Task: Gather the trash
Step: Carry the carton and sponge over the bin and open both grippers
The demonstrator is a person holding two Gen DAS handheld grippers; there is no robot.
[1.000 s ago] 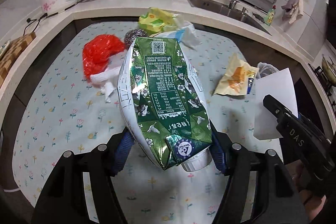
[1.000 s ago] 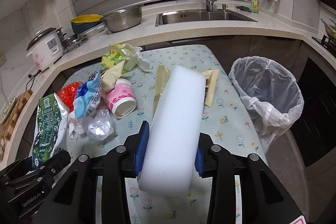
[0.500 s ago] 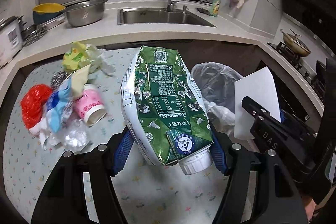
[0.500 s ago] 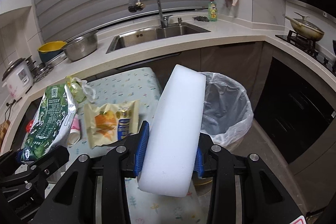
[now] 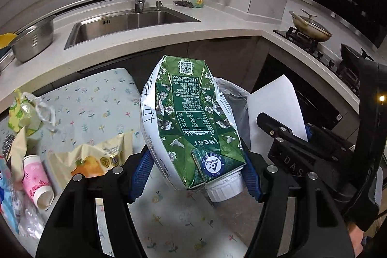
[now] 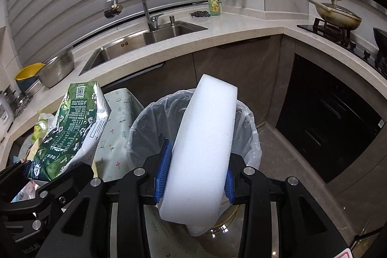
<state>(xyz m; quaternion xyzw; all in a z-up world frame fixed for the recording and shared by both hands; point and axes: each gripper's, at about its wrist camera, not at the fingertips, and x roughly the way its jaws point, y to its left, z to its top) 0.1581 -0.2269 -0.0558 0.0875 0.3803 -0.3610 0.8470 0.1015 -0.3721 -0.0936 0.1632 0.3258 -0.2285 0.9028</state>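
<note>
My left gripper [image 5: 193,175] is shut on a crumpled green and white drink carton [image 5: 188,117], cap end toward the camera, held near the table's right end. The carton [image 6: 70,127] also shows at the left of the right wrist view. My right gripper [image 6: 193,175] is shut on a white foam block [image 6: 203,144], which hangs over the open mouth of the bin lined with a clear bag [image 6: 251,134]. In the left wrist view the bin [image 5: 229,91] peeks out behind the carton, and the foam block [image 5: 273,110] stands to its right.
A floral-cloth table [image 5: 96,103] holds a pink cup [image 5: 36,180], a yellow wrapper [image 5: 94,161] and a yellow-green bag [image 5: 21,113]. Behind runs a counter with a sink [image 6: 142,42], a steel bowl [image 6: 58,69] and a stove with a pan [image 6: 338,16]. Dark oven front at right.
Both grippers have swung right from over the table toward the bin, each keeping its load. The foam block now hangs over the bin; the carton has reached the table's right end.
</note>
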